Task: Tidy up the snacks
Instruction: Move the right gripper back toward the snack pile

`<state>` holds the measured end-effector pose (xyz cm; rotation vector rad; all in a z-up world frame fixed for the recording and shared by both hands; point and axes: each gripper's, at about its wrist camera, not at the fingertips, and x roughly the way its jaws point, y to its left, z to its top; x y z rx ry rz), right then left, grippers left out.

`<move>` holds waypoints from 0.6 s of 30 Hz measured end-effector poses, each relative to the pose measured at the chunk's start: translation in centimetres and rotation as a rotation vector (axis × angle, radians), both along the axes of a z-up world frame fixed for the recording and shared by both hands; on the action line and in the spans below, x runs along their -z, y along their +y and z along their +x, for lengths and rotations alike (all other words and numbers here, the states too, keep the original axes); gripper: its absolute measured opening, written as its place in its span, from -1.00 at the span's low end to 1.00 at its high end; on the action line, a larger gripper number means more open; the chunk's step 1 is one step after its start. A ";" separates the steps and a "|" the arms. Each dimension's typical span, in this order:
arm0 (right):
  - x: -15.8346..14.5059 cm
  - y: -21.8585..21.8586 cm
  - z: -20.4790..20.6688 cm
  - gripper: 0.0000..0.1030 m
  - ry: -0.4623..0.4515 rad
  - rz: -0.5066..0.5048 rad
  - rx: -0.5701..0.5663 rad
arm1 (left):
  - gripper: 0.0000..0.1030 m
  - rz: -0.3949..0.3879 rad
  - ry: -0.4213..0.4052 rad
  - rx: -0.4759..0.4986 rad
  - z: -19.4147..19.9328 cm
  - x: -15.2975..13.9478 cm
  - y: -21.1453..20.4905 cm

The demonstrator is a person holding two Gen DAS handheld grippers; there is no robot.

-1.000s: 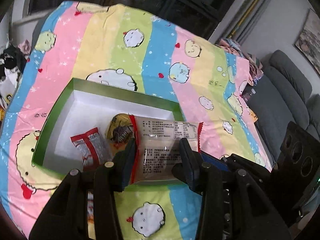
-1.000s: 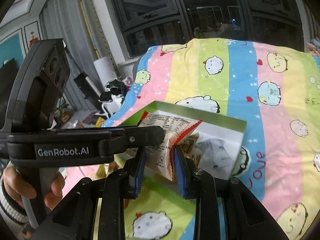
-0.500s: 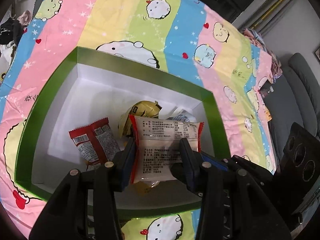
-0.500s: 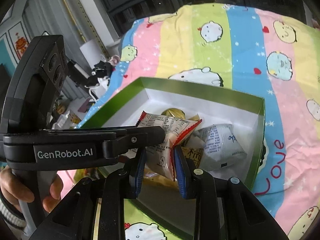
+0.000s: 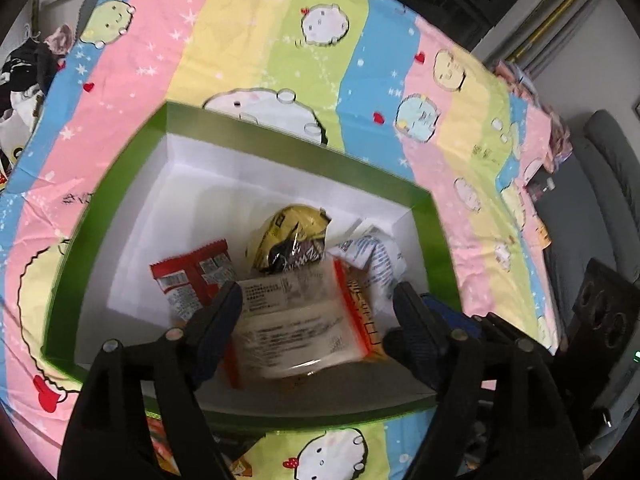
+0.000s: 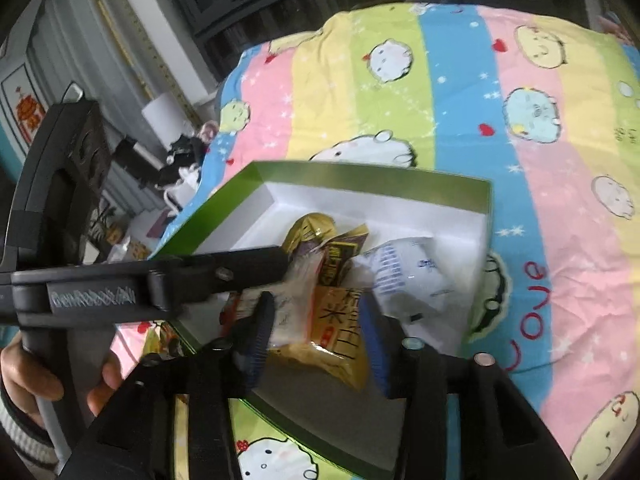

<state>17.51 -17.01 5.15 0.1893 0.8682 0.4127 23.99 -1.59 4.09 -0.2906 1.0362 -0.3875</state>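
Observation:
A green box point(image 5: 304, 148) with a white inside lies on the bedspread. In it are a red packet point(image 5: 192, 276), a gold packet point(image 5: 288, 240) and a white-blue packet point(image 5: 372, 256). A clear packet with red edges point(image 5: 296, 320) sits blurred between the fingers of my left gripper point(image 5: 316, 320), whose jaws are opening and stand off it. My right gripper point(image 6: 318, 328) hangs over the box point(image 6: 360, 176); its jaws are opening too, with the clear packet point(image 6: 292, 308) and an orange-yellow packet point(image 6: 340, 320) between them, unpressed. The left gripper's finger point(image 6: 240, 270) crosses just above.
The striped cartoon bedspread point(image 5: 260, 40) spreads wide beyond the box. More packets point(image 5: 160, 448) lie at the near edge under my left gripper. A grey sofa point(image 5: 600, 160) is to the right, clutter point(image 5: 24, 64) to the left. A hand point(image 6: 24, 372) grips the left handle.
Both grippers sank into the box holding the clear packet between them. Now both pairs of jaws have widened and the packet has slipped loose among the other snacks.

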 end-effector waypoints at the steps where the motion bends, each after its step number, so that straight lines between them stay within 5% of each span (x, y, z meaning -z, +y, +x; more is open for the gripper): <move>1: -0.2 -0.4 -0.3 0.01 -0.004 0.012 0.009 | 0.57 -0.010 -0.015 -0.006 -0.4 -0.6 0.6; 10: -1.7 -1.7 -4.3 0.02 -0.041 0.060 0.002 | 0.73 -0.005 -0.112 -0.080 -5.2 -4.1 6.9; 18: -0.6 -0.5 -7.9 0.03 -0.009 0.097 -0.062 | 0.73 0.013 -0.075 -0.156 -10.1 -1.4 11.6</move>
